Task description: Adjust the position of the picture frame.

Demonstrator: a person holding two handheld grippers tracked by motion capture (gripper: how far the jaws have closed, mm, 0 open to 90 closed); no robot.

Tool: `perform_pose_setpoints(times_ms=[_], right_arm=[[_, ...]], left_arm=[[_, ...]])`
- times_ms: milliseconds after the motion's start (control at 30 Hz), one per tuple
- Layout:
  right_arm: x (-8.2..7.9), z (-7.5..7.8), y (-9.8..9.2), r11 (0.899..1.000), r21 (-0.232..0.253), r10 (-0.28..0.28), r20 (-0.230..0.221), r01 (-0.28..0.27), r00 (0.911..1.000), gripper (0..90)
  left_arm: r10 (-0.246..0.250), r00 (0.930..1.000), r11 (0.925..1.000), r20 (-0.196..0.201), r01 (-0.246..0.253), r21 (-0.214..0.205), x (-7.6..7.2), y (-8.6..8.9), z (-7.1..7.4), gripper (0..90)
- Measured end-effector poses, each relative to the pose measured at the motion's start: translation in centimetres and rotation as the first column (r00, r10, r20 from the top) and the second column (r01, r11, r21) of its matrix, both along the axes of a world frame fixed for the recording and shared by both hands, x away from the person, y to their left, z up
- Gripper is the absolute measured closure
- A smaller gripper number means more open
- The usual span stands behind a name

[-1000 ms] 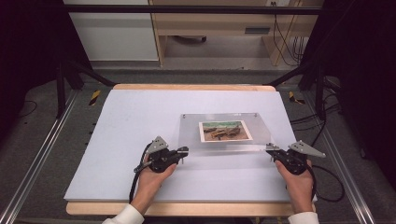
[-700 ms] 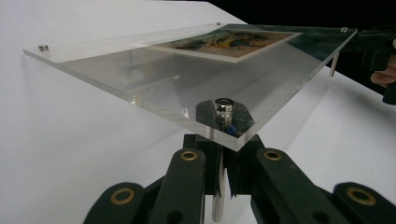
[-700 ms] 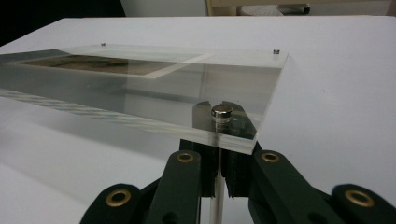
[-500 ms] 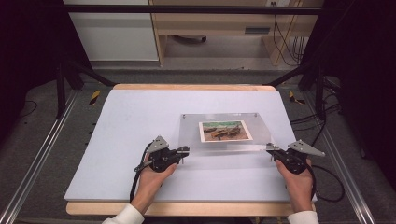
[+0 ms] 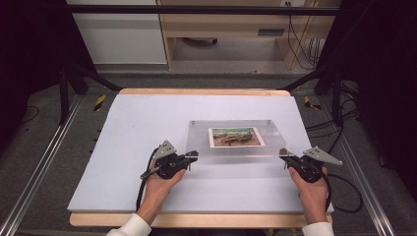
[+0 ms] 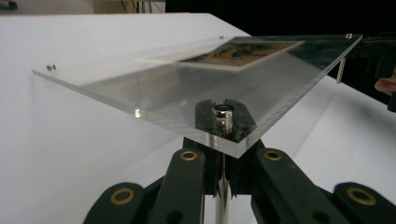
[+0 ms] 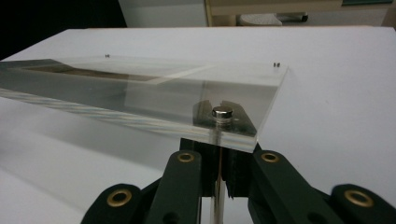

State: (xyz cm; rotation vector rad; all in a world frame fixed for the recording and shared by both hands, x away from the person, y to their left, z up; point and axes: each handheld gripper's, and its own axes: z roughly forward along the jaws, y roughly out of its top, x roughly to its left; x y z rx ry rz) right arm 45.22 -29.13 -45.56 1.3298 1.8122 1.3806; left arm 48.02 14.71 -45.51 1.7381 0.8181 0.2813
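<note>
The person wears white cuffed sleeves (image 5: 129, 227). The left gripper (image 5: 193, 157) and the right gripper (image 5: 284, 154) are both black, each topped with a grey three-cornered plate and trailing a black cable. Seen from each gripper view, the black jaw linkages are thick, rounded arms set with brass-coloured ringed pivots, and ribbed pads line the inner faces.

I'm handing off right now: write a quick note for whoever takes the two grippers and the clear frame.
Left gripper: shut on the metal post under the frame's near left corner.
Right gripper: shut on the post under the near right corner.
Frame: clear acrylic with a photo inside, near edge raised off the white table; whether the far edge rests on it is unclear.
Done: both near posts gripped.
Left: probably lift or move it level; keep both grips.
</note>
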Motion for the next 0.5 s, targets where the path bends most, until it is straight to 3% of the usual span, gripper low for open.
perform_pose_setpoints(times_ms=[500], right_arm=[[0.2,2.1,3.8,1.000,-0.012,0.017,0.036,-0.016,0.9992,84.8]], left_arm=[[0.055,0.9983,0.9978,0.018,-0.054,-0.038,0.1,3.7,1.7,83.8]])
